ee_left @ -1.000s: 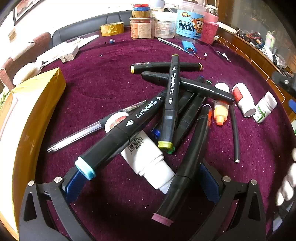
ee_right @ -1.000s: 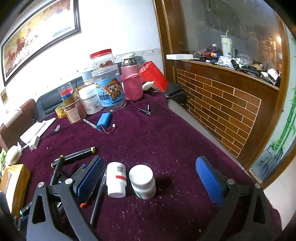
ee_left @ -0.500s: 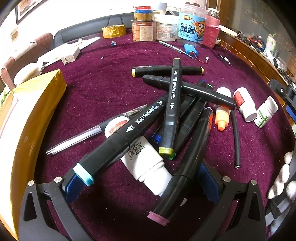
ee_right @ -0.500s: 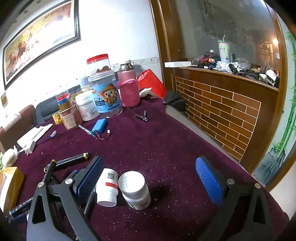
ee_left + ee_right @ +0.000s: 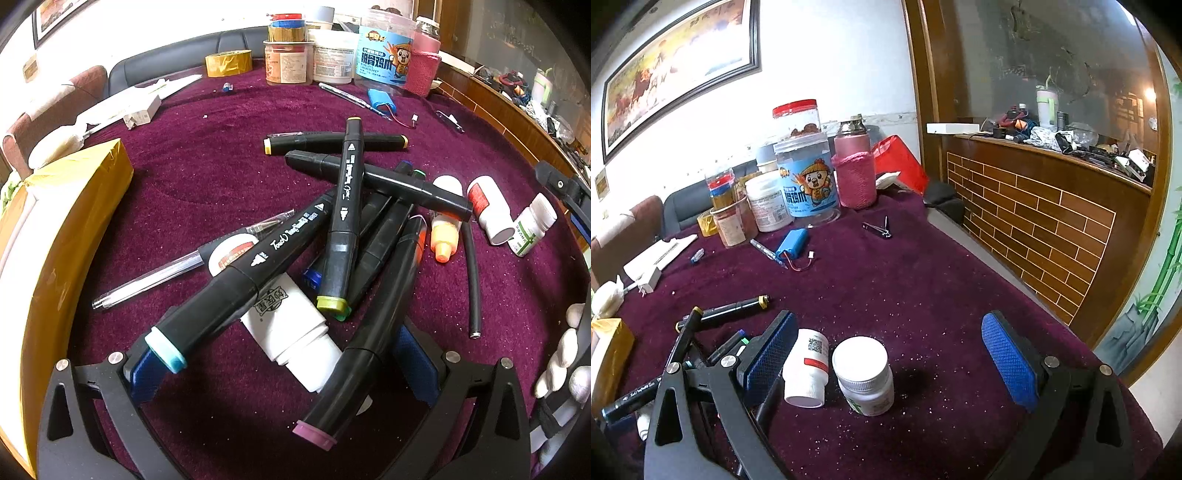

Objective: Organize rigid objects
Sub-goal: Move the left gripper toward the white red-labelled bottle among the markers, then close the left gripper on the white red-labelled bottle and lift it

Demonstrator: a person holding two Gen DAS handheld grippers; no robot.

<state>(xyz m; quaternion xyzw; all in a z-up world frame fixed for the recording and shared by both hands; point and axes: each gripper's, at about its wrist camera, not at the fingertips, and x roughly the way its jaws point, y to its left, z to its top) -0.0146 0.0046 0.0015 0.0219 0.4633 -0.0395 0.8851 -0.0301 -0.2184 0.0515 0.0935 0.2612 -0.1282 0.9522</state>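
On your left, a glossy gold box (image 5: pixel 70 221) borders the plum velvet desk (image 5: pixel 207 177). Your left tongs (image 5: pixel 280 365) gape around a white bottle (image 5: pixel 291 332) under black markers (image 5: pixel 343 221), one lettered "Touch". Your right tongs (image 5: pixel 890 358) stand wide around two white plastic pill bottles: red-banded one (image 5: pixel 807 369) lying, green-labelled one (image 5: pixel 864 376) upright.

Bare tabletop (image 5: pixel 923 288) ahead of the right tongs (image 5: pixel 890 362), beyond two small bottles (image 5: pixel 864 376) between the pads. Crossed markers (image 5: pixel 343 229) and a white bottle (image 5: pixel 291 332) blocking the left tongs (image 5: pixel 284 362); open cloth beside the gold box (image 5: pixel 55 229).
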